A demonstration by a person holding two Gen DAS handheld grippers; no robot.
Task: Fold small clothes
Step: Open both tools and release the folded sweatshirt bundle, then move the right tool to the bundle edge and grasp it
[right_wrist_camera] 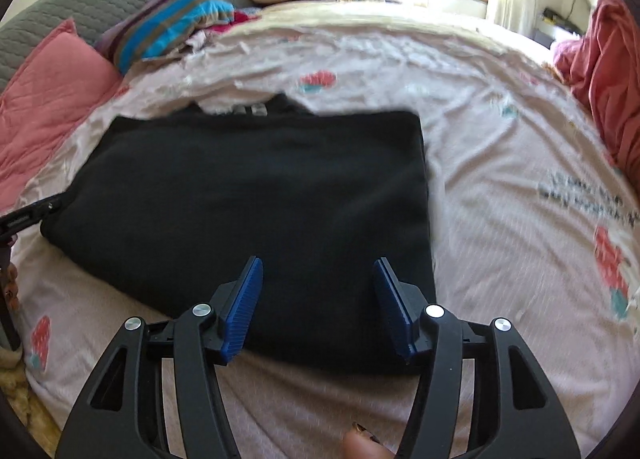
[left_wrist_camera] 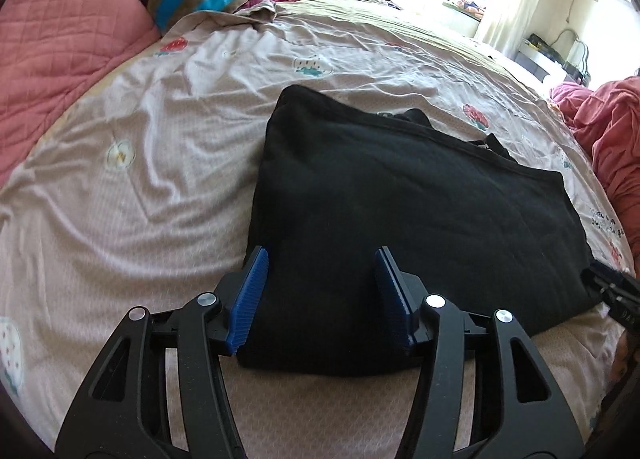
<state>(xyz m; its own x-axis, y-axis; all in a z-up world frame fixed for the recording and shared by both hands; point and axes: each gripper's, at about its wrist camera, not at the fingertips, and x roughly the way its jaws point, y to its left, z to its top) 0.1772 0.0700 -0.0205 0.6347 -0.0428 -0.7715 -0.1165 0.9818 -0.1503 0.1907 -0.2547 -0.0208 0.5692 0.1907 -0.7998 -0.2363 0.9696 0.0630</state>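
A: Where's the folded black knit garment (left_wrist_camera: 420,211)?
B: Flat on the pale printed bedsheet (left_wrist_camera: 140,179).
A: And the claws?
B: Left claw (left_wrist_camera: 320,255) and right claw (right_wrist_camera: 318,265) both gape half open over its near edge, gripping nothing.
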